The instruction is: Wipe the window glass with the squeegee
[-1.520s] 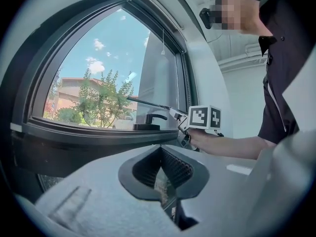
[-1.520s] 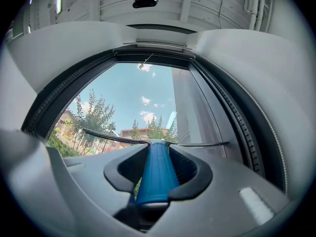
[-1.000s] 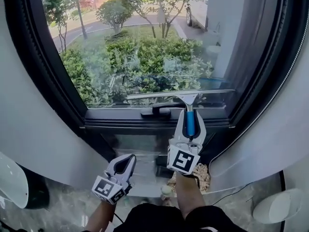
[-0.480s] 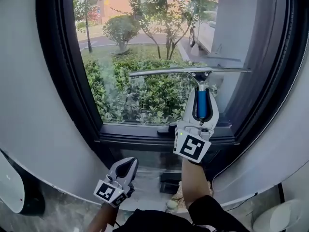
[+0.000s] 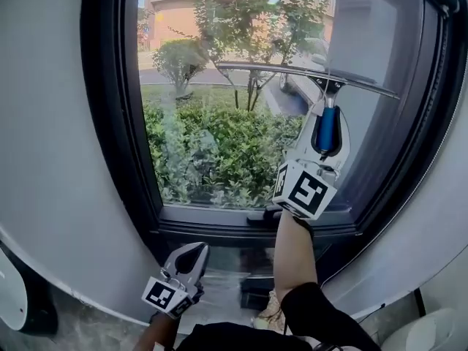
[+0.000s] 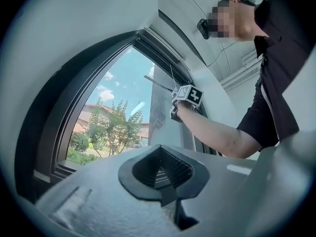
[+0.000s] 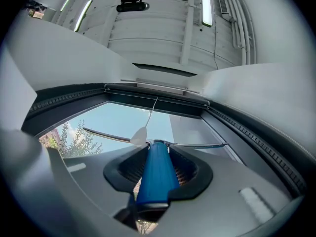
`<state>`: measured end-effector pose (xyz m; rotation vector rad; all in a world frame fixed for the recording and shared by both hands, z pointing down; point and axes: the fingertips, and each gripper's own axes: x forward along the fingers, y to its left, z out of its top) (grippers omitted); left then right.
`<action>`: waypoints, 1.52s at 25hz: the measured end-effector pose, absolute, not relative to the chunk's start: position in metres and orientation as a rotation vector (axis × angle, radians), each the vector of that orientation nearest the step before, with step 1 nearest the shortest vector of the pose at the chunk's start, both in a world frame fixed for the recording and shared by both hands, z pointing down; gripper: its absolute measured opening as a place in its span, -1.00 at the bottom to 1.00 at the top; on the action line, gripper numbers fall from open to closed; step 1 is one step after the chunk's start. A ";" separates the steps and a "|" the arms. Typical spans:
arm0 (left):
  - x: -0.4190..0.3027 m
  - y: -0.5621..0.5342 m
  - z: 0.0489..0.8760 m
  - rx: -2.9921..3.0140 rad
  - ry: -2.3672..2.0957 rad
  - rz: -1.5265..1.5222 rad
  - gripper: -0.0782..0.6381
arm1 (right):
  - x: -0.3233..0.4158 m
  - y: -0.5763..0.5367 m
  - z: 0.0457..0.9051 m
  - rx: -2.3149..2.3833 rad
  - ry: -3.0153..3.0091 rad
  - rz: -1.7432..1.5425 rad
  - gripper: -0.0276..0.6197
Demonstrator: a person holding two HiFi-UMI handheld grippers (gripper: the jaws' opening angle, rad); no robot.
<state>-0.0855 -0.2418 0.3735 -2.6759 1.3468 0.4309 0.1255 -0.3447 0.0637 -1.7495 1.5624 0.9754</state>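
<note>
Clamps right gripper (image 5: pixel 327 131) jaws on blue-handled metal squeegee (image 5: pixel 316 76), blade crosswise high on clear window glass (image 5: pixel 212 115); hangs left gripper (image 5: pixel 190 255) below glass, jaws together.

the squeegee (image 5: pixel 326 115), blue-handled with a long thin metal blade, lies high against the window glass (image 5: pixel 219 123), blade tilted down to the right.
</note>
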 end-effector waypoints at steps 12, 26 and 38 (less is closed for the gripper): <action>-0.070 -0.238 0.365 -2.738 1.257 0.435 -0.78 | 0.103 -0.352 0.025 -1.716 1.522 1.002 -0.50; -0.071 -0.233 0.376 -2.721 1.292 0.394 -0.78 | 0.107 -0.358 0.044 -1.716 1.560 0.963 -0.50; -0.065 -0.229 0.381 -2.749 1.270 0.363 -0.78 | 0.103 -0.357 0.070 -1.722 1.614 0.926 -0.50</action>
